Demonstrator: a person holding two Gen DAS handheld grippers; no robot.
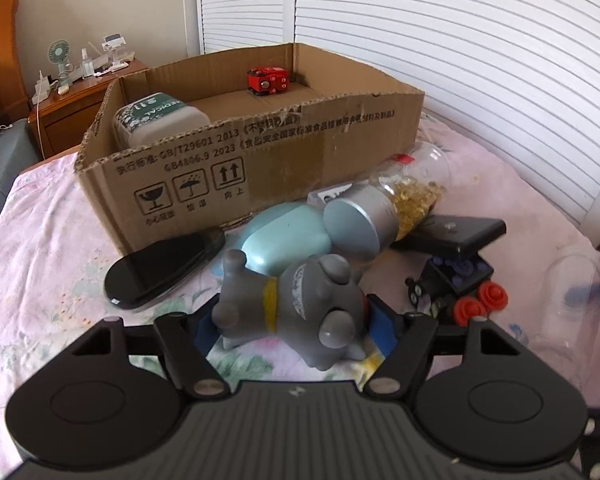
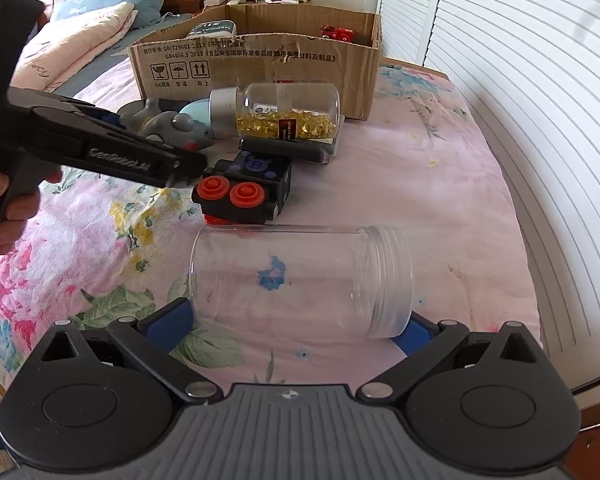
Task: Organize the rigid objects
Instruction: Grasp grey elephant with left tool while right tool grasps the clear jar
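Observation:
A grey toy dog (image 1: 296, 304) lies on the bed between the fingers of my left gripper (image 1: 294, 326), which looks closed on it; it also shows in the right wrist view (image 2: 168, 126). An empty clear jar (image 2: 300, 280) lies on its side between the open fingers of my right gripper (image 2: 292, 326), its two ends at the pads. The cardboard box (image 1: 260, 152) stands behind, holding a red toy car (image 1: 267, 81) and a white tub (image 1: 160, 120).
On the floral bedspread lie a black toy truck with red wheels (image 2: 248, 192), a jar of yellow capsules with a silver lid (image 2: 284, 112), a pale blue object (image 1: 284, 240), a black oval case (image 1: 164, 268) and a black flat device (image 1: 456, 232). A nightstand (image 1: 80, 96) stands at the far left.

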